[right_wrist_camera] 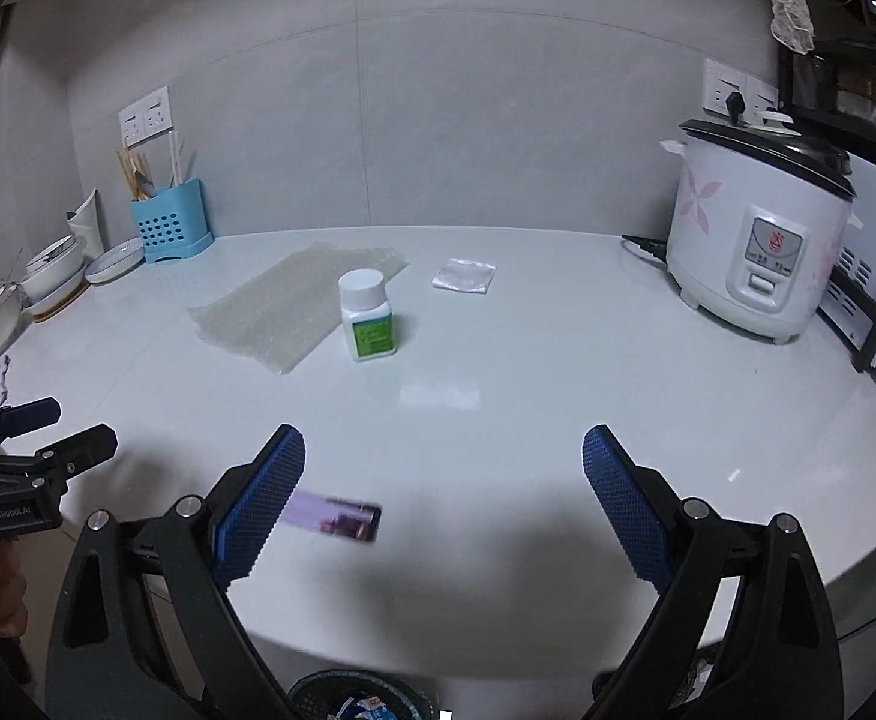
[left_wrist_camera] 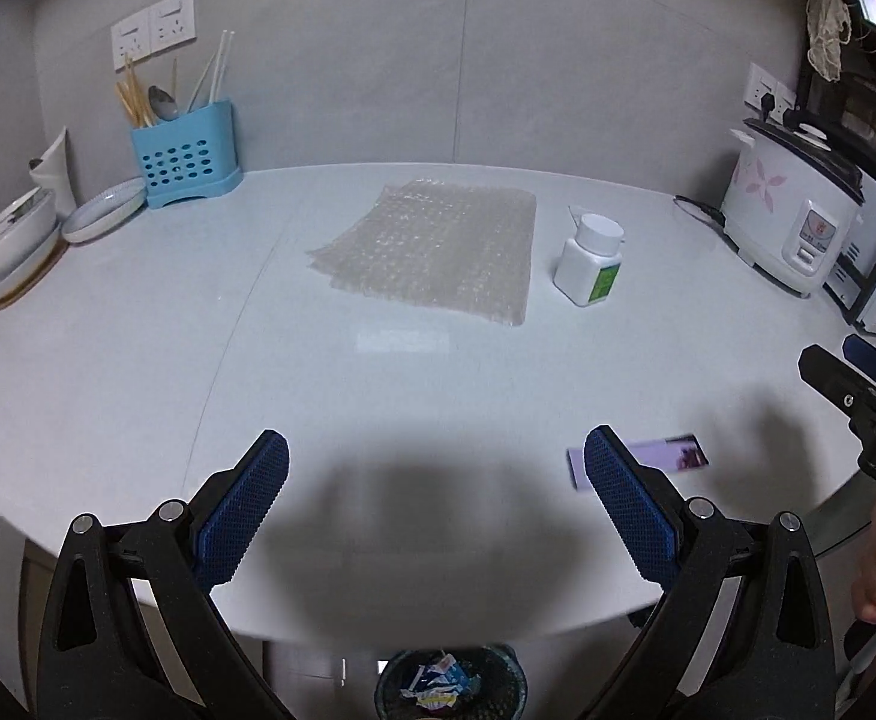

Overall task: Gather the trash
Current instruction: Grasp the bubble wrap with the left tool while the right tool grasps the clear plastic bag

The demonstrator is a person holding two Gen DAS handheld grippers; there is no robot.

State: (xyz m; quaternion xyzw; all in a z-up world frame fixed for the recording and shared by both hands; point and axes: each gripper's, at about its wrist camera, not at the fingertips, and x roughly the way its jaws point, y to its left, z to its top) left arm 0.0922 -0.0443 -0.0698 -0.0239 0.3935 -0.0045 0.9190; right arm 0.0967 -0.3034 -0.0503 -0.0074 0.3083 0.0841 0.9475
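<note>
Both tools hang over the near edge of the white glossy countertop (left_wrist_camera: pixel 138 360). The left gripper (left_wrist_camera: pixel 436 468) has its blue ribbed pads spread wide with nothing between them, and the right gripper (right_wrist_camera: pixel 444 468) is just as wide open and empty.

A small purple rectangular wrapper (right_wrist_camera: pixel 342 519) lies flat near the counter's front edge, just ahead of the right gripper's left pad. Farther back sits a sheet of clear bubble wrap (left_wrist_camera: pixel 432 246), and beside it a white plastic pill bottle with a green label (left_wrist_camera: pixel 591 261), upright with its cap on. Behind the bottle is a small clear crumpled plastic bag (right_wrist_camera: pixel 464 275).

Below the counter edge stands a dark mesh waste bin (left_wrist_camera: pixel 450 684), with crumpled blue-and-white wrappers already lying in it.

At the back left, a light blue perforated utensil holder (left_wrist_camera: pixel 183 153) holds chopsticks, a spoon and white straws. Beside it sit stacked white bowls (left_wrist_camera: pixel 24 234). A white rice cooker with pink flowers (right_wrist_camera: pixel 756 240) stands at the right, lid closed.
</note>
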